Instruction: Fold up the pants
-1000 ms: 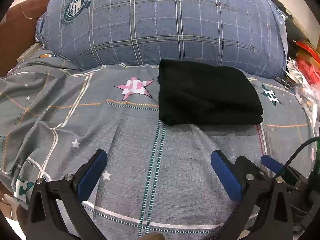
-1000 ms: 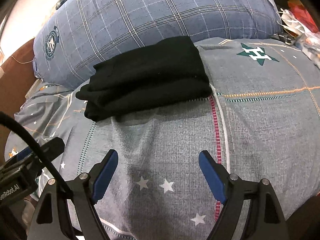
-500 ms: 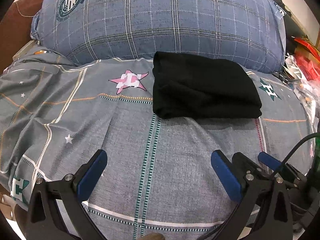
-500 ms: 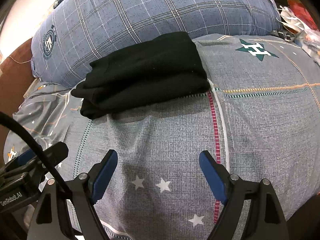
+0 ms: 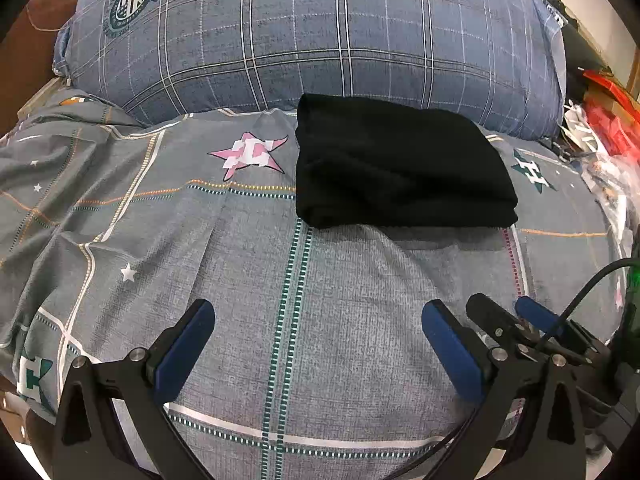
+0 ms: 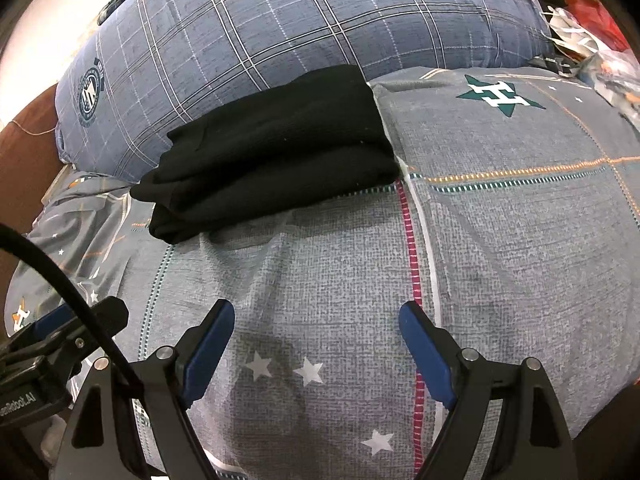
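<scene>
The black pants (image 5: 400, 172) lie folded into a compact rectangle on the grey patterned bedsheet (image 5: 280, 300), against the foot of a big blue plaid pillow. They also show in the right wrist view (image 6: 272, 152). My left gripper (image 5: 318, 344) is open and empty, hovering over the sheet well short of the pants. My right gripper (image 6: 316, 352) is open and empty too, near the sheet's front. The right gripper's fingers (image 5: 536, 316) show at the right of the left wrist view.
The blue plaid pillow (image 5: 320, 36) fills the back. Cluttered bags and red packaging (image 5: 604, 120) sit at the right edge of the bed. A brown headboard or wall (image 6: 24, 168) is at the left. A black cable (image 6: 60, 280) crosses the right view's left.
Both grippers have drawn back a little from the folded pants, staying open. The pants have not moved.
</scene>
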Demonstrator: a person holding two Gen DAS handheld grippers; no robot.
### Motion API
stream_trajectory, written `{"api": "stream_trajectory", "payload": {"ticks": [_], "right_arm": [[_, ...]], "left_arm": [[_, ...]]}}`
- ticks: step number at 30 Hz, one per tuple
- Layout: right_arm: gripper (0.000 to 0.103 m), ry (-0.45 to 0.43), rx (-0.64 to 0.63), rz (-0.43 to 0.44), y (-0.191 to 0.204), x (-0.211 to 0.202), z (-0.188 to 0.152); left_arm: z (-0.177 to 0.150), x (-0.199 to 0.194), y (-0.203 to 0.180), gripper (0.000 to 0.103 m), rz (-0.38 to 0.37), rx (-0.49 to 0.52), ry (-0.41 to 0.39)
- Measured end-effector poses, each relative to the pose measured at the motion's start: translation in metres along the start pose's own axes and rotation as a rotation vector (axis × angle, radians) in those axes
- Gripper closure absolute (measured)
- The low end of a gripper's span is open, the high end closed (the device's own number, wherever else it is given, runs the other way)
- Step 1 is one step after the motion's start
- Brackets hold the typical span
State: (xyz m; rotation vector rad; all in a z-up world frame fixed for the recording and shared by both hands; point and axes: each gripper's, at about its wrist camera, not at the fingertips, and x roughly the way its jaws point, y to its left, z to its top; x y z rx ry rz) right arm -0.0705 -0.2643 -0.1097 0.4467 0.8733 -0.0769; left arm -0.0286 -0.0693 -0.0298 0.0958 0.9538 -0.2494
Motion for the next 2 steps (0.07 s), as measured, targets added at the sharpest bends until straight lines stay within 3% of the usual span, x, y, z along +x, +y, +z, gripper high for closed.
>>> {"api": "stream_trajectory", "payload": {"ticks": [2], "right_arm": [[0.014, -0.007, -0.002, 0.006, -0.0005, 0.0002, -0.0005]], "left_arm": [[0.0006, 0.0037, -0.0013, 0.0, 0.005, -0.005, 0.018]]}}
